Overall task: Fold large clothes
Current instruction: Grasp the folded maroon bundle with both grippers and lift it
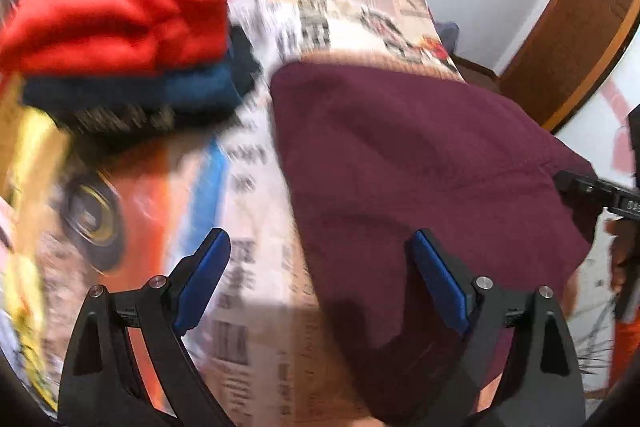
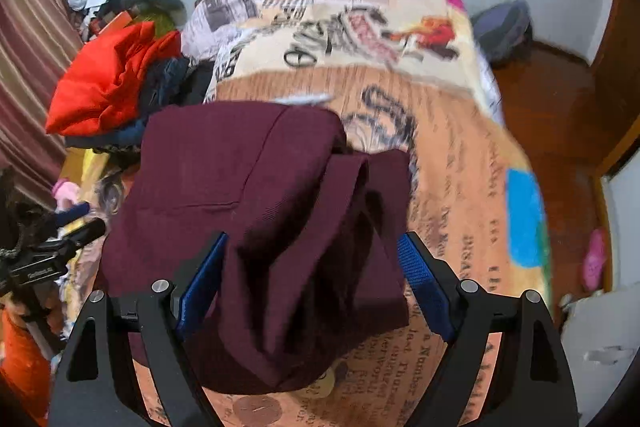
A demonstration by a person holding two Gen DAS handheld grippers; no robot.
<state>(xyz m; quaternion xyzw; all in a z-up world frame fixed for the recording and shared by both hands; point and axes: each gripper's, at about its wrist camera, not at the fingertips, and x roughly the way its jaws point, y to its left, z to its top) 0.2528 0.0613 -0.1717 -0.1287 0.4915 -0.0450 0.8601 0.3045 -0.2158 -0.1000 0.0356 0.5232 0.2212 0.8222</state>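
Observation:
A maroon garment [image 1: 420,163] lies folded on the printed bedspread [image 1: 256,211]. My left gripper [image 1: 320,275] is open and empty just above its near left edge. In the right wrist view the maroon garment [image 2: 248,195] lies between and beyond my fingers, with a folded flap [image 2: 360,211] on its right side. My right gripper [image 2: 312,279] is open around that flap without closing on it. The right gripper also shows in the left wrist view [image 1: 592,193] at the garment's right edge.
A stack of folded clothes with a red one on top [image 1: 120,7] sits at the bed's left side, also in the right wrist view [image 2: 108,79]. A clothes heap [image 2: 120,3] lies beyond it. The wooden floor [image 2: 552,99] and a door [image 1: 580,27] are to the right.

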